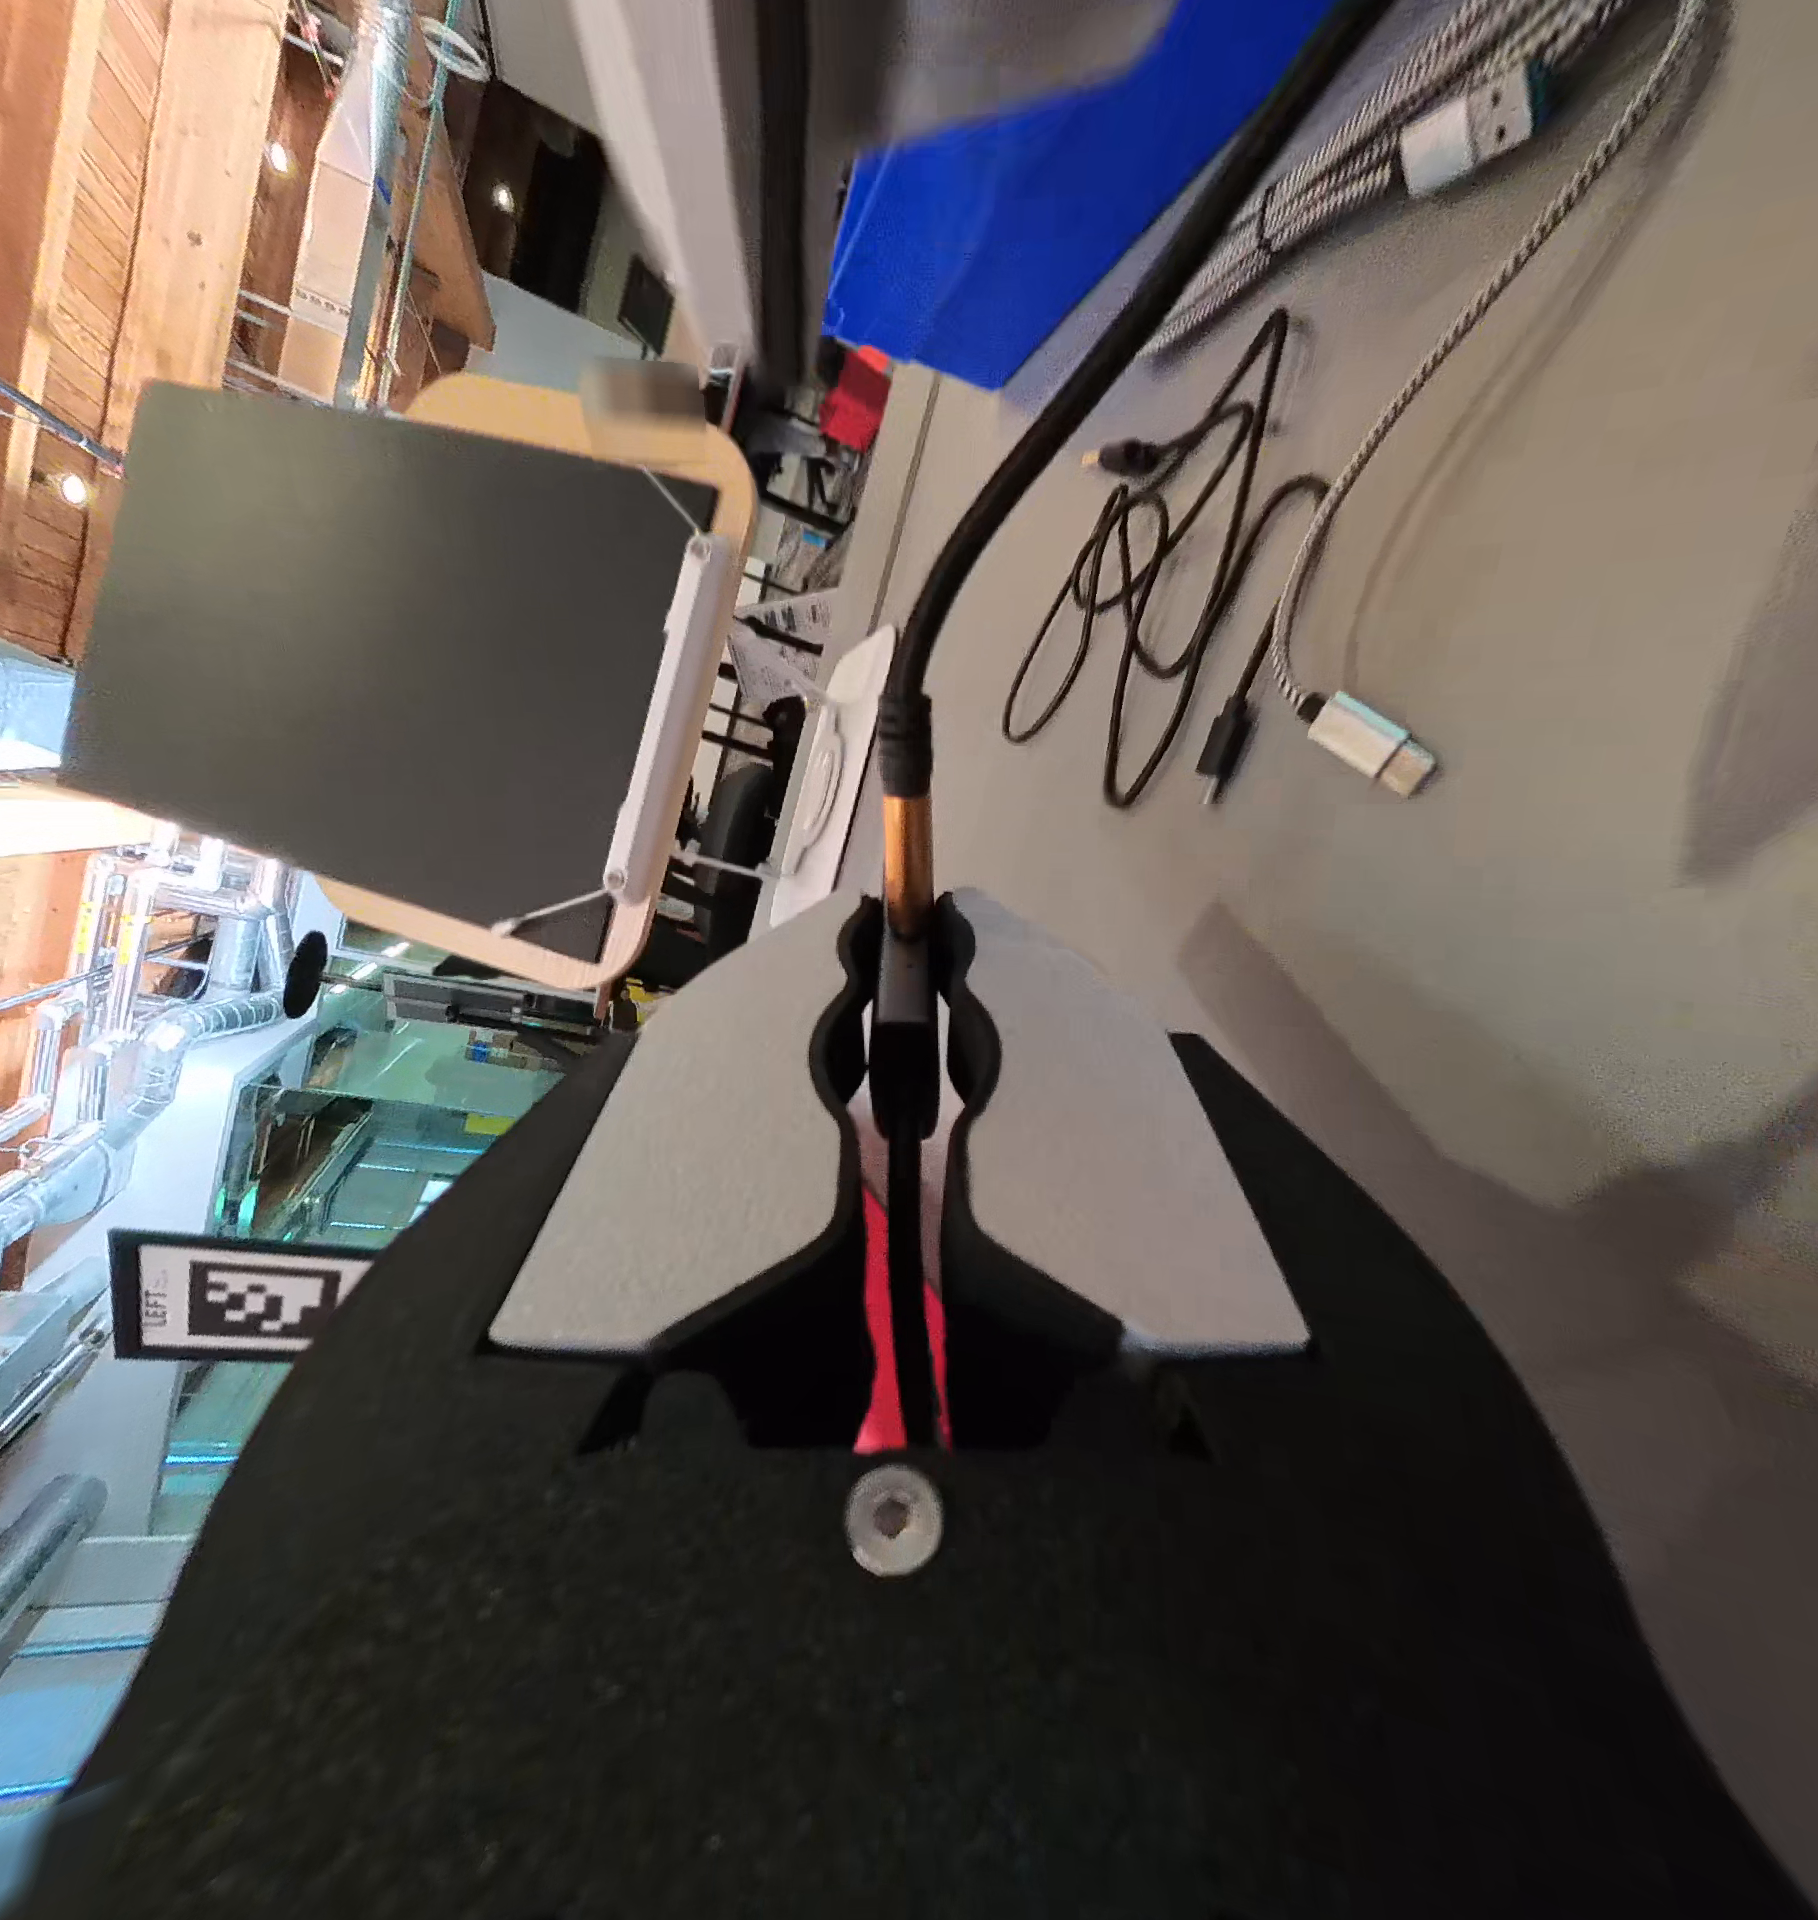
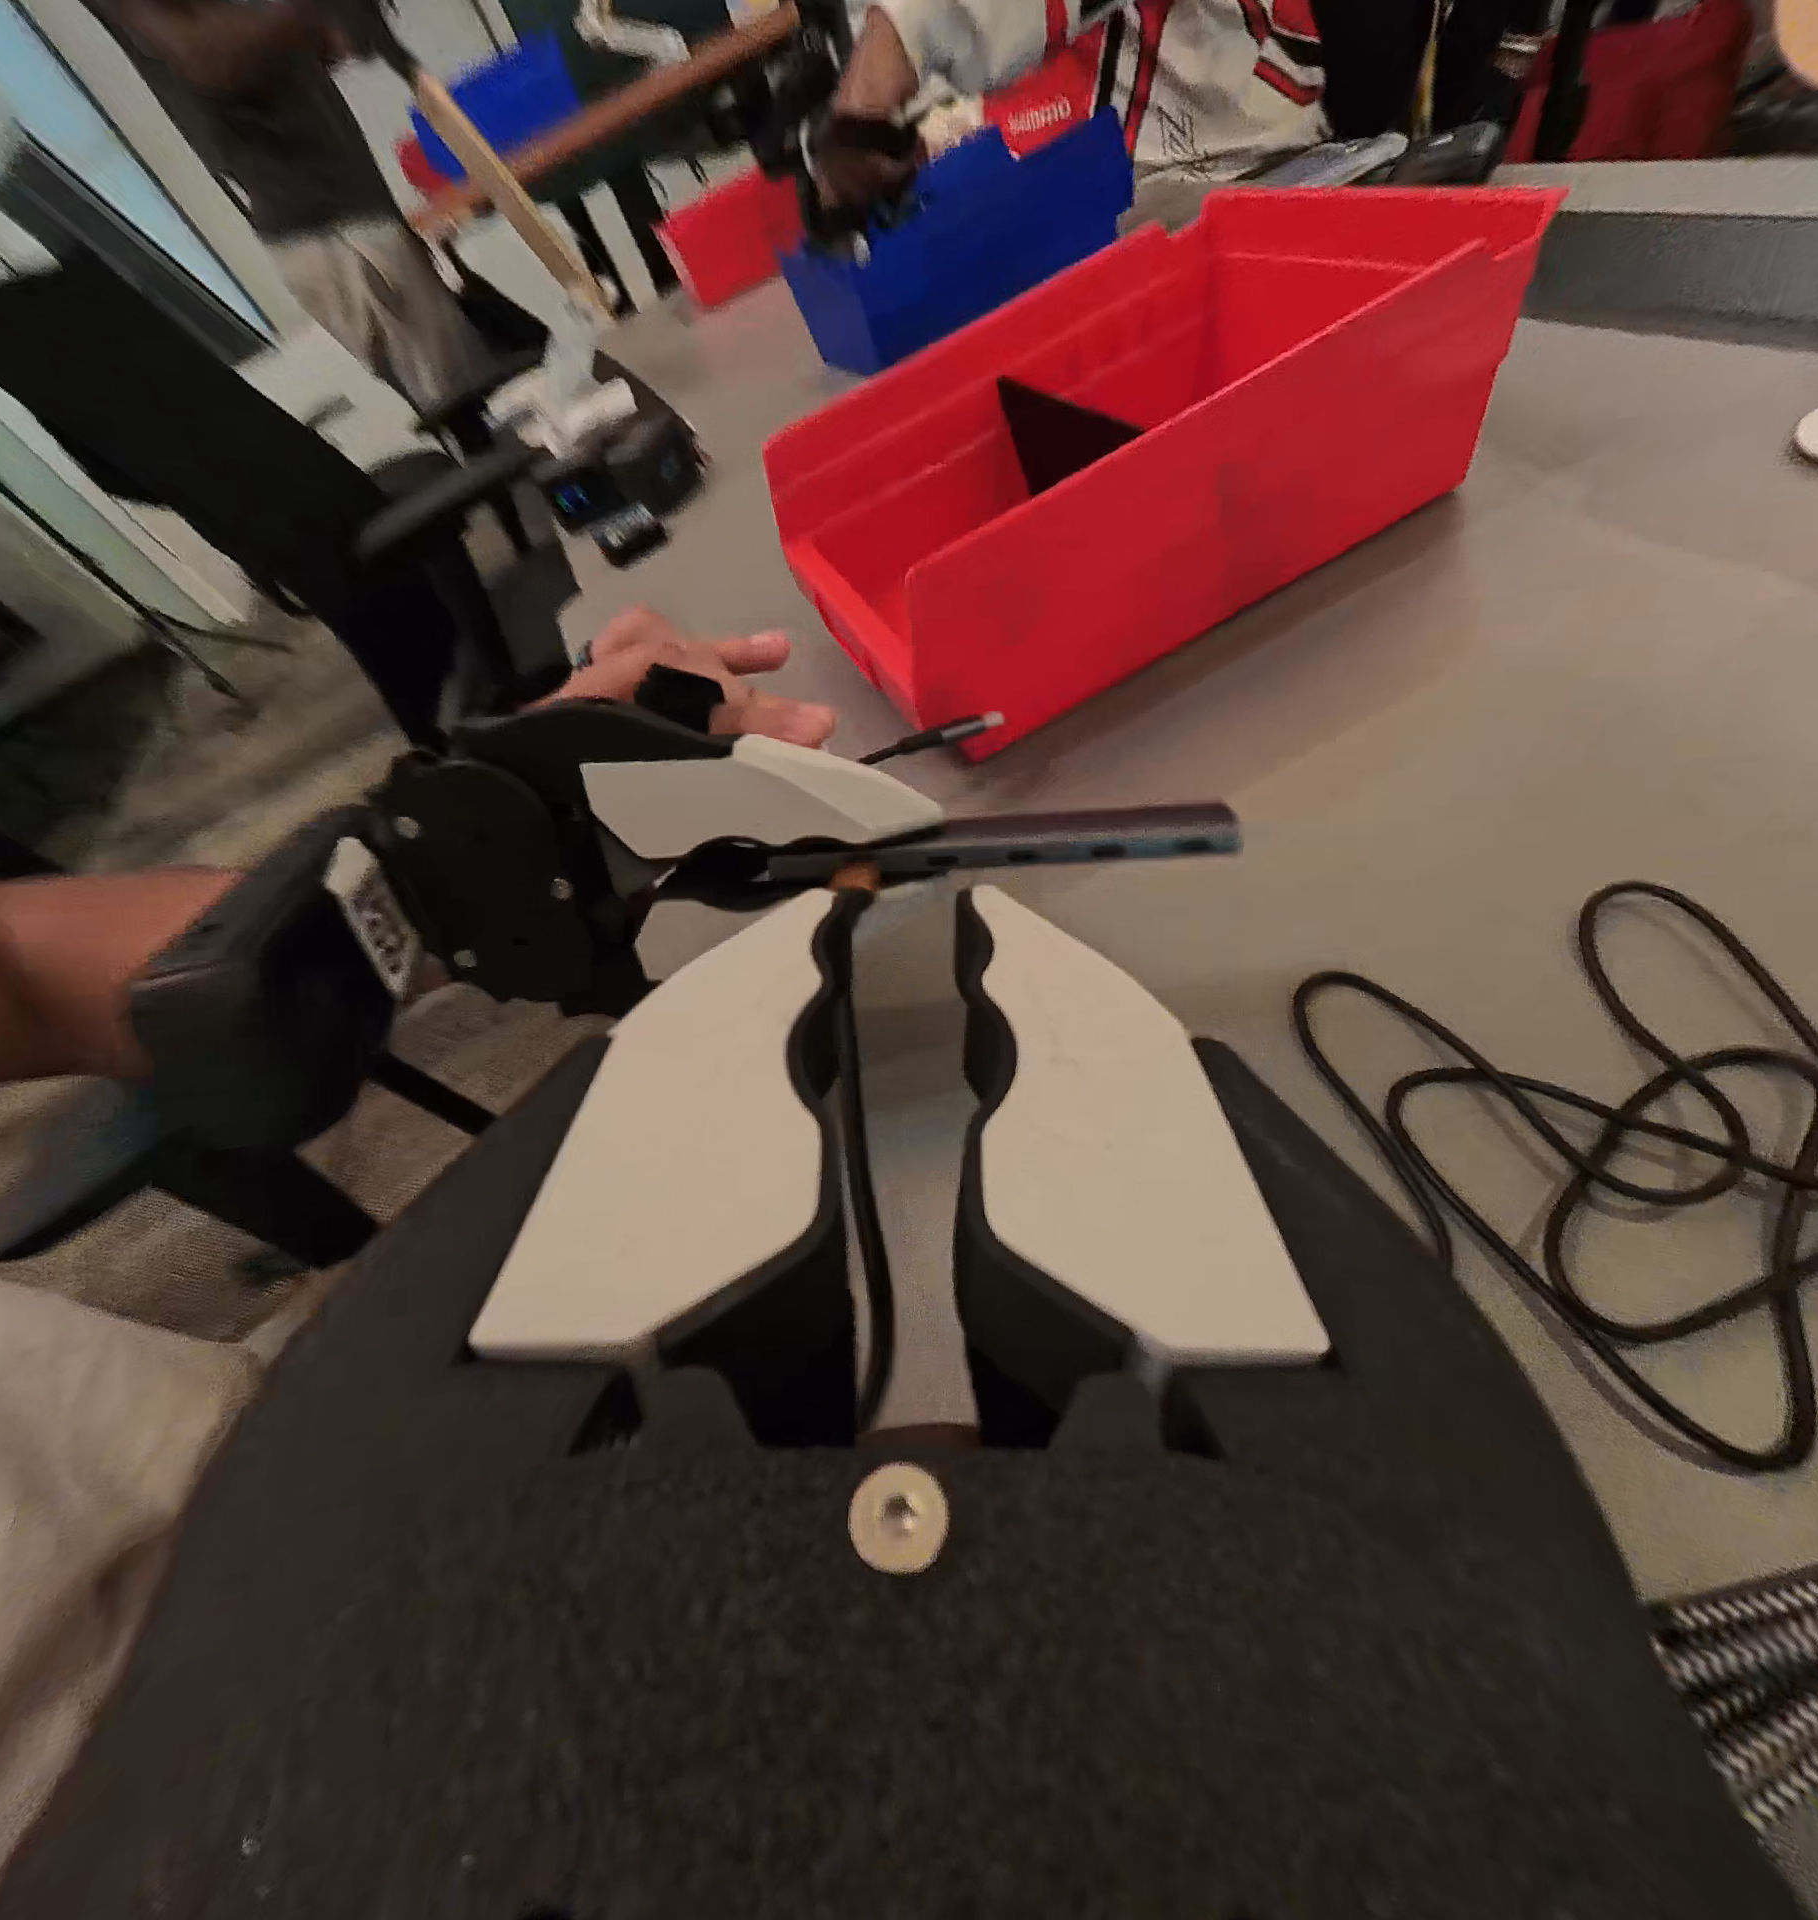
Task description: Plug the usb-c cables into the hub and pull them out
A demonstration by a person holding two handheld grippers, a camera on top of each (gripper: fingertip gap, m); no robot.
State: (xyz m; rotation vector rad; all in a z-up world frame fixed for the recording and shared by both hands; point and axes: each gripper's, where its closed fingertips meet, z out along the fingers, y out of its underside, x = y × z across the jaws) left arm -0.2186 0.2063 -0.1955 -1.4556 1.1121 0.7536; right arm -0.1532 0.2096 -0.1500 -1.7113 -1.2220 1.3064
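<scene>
**Hub clamped in the left tongs, right tongs parted around a plugged cable**

Left wrist view: the left gripper [image 1: 903, 925] is closed tight on the thin dark hub [image 1: 900, 997], seen edge-on between its grey, wavy-edged fingers. A black cable [image 1: 998, 488] with a copper-coloured collar stands out of the hub's edge and arcs toward the upper right. To the right, on bare grey tabletop [image 1: 1570, 935], lie a thin black cable loop [image 1: 1133, 613] and a braided black-and-white cable [image 1: 1404, 416] with a silver plug; open surface surrounds them. A blue bin [image 1: 988, 249] sits at top centre.

Right wrist view: the right gripper [image 2: 900, 914] stands partly open, a clear gap between its smooth grey fingers, gripping nothing; the black cable [image 2: 863, 1195] runs down the gap along the left finger. Just beyond the tips, the left gripper [image 2: 884, 821] holds the hub [image 2: 1071, 831] level above the table, its row of ports facing the camera. A red plastic bin [image 2: 1144, 540] sits behind at upper centre, near the table's left edge. Coiled black cable [image 2: 1611, 1164] lies at right.
</scene>
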